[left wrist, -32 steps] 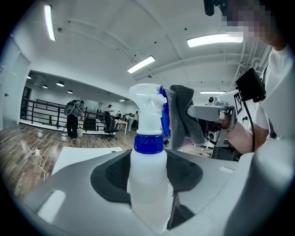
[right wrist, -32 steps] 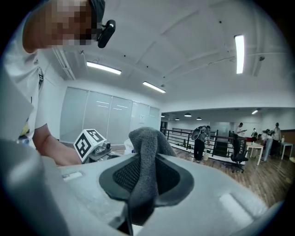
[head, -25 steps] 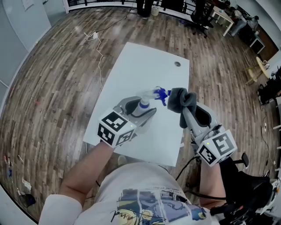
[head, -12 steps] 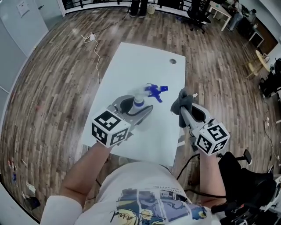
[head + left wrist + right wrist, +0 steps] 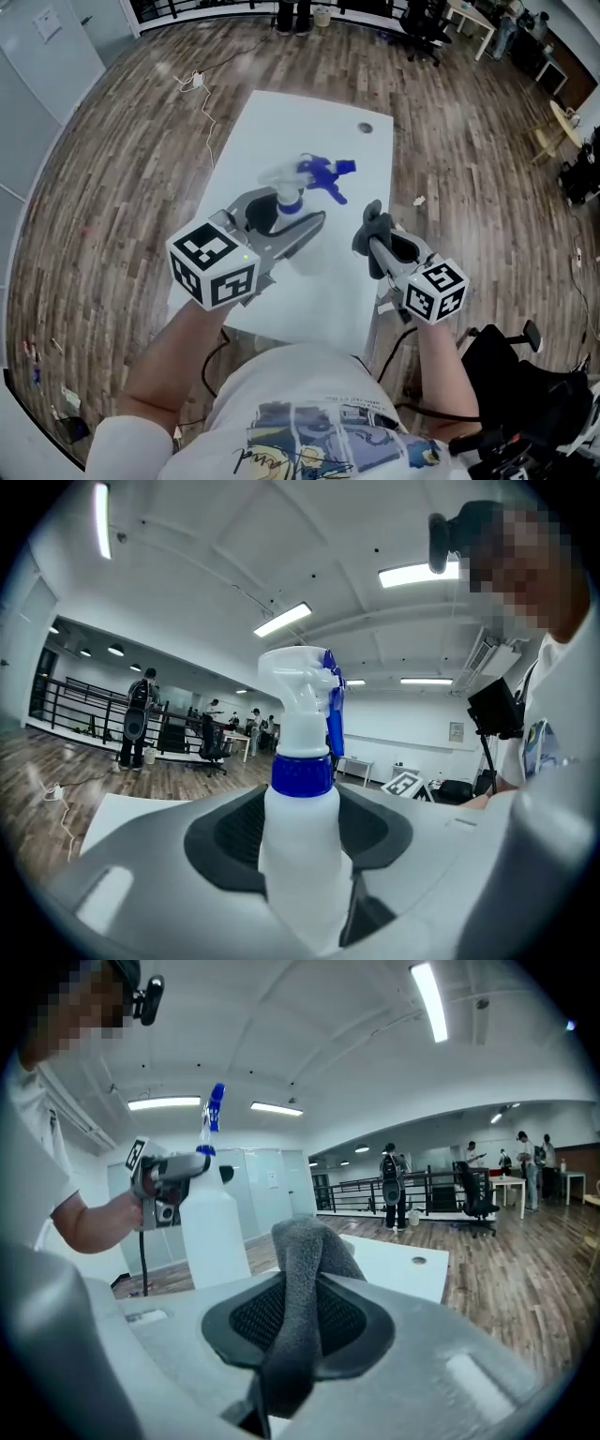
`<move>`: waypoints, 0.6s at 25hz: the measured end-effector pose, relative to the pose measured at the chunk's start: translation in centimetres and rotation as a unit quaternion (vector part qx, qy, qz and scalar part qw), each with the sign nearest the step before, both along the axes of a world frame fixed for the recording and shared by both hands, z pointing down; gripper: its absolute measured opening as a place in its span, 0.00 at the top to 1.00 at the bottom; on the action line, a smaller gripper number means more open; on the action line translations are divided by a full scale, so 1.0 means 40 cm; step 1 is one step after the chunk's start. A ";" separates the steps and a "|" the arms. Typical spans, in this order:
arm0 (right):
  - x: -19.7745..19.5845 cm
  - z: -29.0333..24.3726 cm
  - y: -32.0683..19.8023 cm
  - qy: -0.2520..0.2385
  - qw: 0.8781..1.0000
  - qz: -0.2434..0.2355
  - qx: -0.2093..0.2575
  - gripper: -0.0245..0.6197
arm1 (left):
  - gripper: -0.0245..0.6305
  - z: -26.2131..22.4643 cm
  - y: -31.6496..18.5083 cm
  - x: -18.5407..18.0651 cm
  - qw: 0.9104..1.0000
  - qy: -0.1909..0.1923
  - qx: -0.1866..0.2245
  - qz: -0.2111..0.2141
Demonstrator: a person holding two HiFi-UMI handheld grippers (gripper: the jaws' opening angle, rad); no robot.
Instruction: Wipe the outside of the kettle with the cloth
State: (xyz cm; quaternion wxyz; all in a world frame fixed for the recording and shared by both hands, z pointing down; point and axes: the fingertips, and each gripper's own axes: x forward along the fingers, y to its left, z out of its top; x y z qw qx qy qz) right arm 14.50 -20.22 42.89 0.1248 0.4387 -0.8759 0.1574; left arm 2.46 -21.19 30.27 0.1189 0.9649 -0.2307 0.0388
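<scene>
Bottle (image 5: 298, 841) (spray type) in left claw (image 5: 292, 216) | cloth (image 5: 305, 1255) in right claw (image 5: 298, 1326)

No legible text, shirt print (image 5: 323, 439) unreadable

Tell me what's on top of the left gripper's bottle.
A blue collar, then a white sprayer head with a blue trigger. The jaws hide the bottle's base.

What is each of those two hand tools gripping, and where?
The left tool clamps the spray bottle round its white body, below the blue collar. The right tool pinches the grey cloth partway along, a fold sticking out past it.
</scene>
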 end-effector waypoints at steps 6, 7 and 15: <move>-0.053 0.099 0.039 0.014 0.998 -0.041 -0.039 0.85 | 0.64 -0.093 -0.001 0.013 1.000 0.016 0.017 0.003; -0.070 0.113 0.051 0.017 0.998 -0.050 -0.044 0.85 | 0.64 -0.105 0.002 0.015 1.000 0.017 0.019 0.003; -0.247 0.209 0.126 0.055 0.986 -0.139 -0.072 0.85 | 0.64 -0.145 0.025 0.021 0.999 0.028 0.031 0.013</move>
